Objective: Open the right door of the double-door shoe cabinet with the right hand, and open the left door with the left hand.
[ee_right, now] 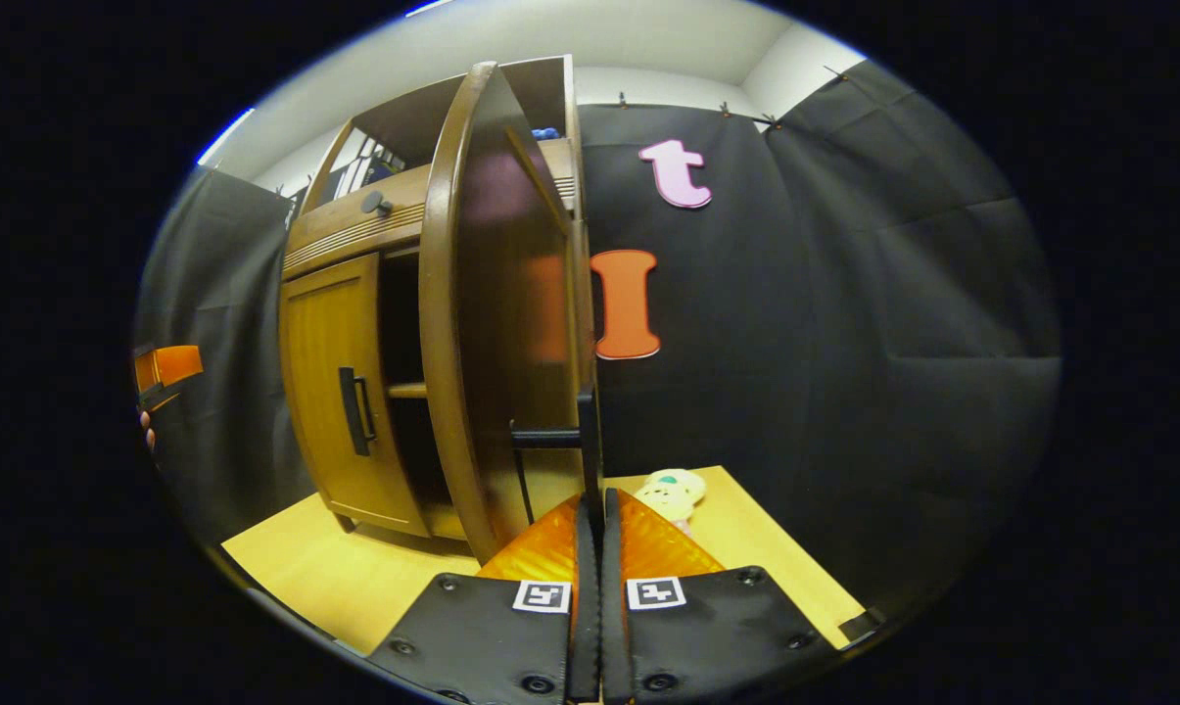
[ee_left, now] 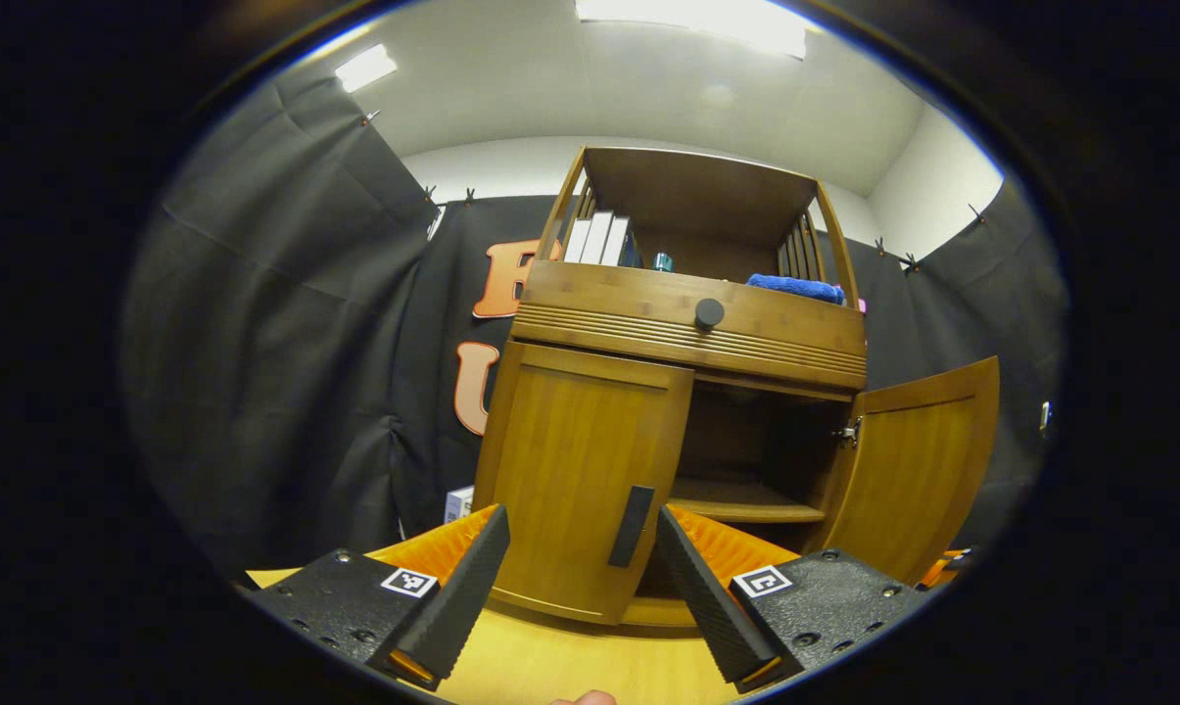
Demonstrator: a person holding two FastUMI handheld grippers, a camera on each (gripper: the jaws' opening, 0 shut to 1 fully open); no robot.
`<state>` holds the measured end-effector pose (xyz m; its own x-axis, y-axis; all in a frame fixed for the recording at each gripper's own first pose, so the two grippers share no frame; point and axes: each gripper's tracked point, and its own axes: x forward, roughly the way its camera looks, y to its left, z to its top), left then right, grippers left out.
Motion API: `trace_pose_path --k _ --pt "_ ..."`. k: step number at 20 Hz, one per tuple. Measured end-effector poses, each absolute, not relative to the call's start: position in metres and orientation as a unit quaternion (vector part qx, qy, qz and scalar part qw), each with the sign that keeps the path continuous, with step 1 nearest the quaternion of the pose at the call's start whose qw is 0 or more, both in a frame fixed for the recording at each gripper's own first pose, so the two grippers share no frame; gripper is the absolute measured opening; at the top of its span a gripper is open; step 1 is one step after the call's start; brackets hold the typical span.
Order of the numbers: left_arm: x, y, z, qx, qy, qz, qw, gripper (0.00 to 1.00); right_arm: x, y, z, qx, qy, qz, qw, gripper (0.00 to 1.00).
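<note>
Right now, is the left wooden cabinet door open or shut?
Shut: the left wooden cabinet door sits flush in its frame, while the right wooden door hangs swung outward.

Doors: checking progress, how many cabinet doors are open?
1. The right door is swung open; the left door is shut, its handle ahead of the left gripper.

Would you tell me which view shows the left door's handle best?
The left gripper view: the left door handle faces the camera on the closed left door, framed between the open left gripper fingers. The right gripper view shows the handle smaller, from an angle.
</note>
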<state>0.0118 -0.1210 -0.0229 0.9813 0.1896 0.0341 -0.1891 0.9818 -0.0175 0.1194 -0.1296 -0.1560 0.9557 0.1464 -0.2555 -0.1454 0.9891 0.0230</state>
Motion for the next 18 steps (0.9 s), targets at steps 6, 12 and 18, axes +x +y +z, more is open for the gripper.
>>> trace_pose_path --k 6,12,18 --pt "0.011 -0.134 -0.034 -0.008 -0.009 0.101 0.995 0.93 0.135 -0.155 -0.153 0.006 0.122 0.119 0.985 0.08" --pt "0.006 -0.132 -0.034 -0.006 -0.012 0.120 0.993 0.95 0.138 -0.159 -0.155 0.020 0.113 0.160 0.981 0.08" --pt "0.006 -0.137 -0.033 -0.002 -0.015 0.110 0.994 0.95 0.110 -0.164 -0.155 0.010 0.118 0.138 0.983 0.00"
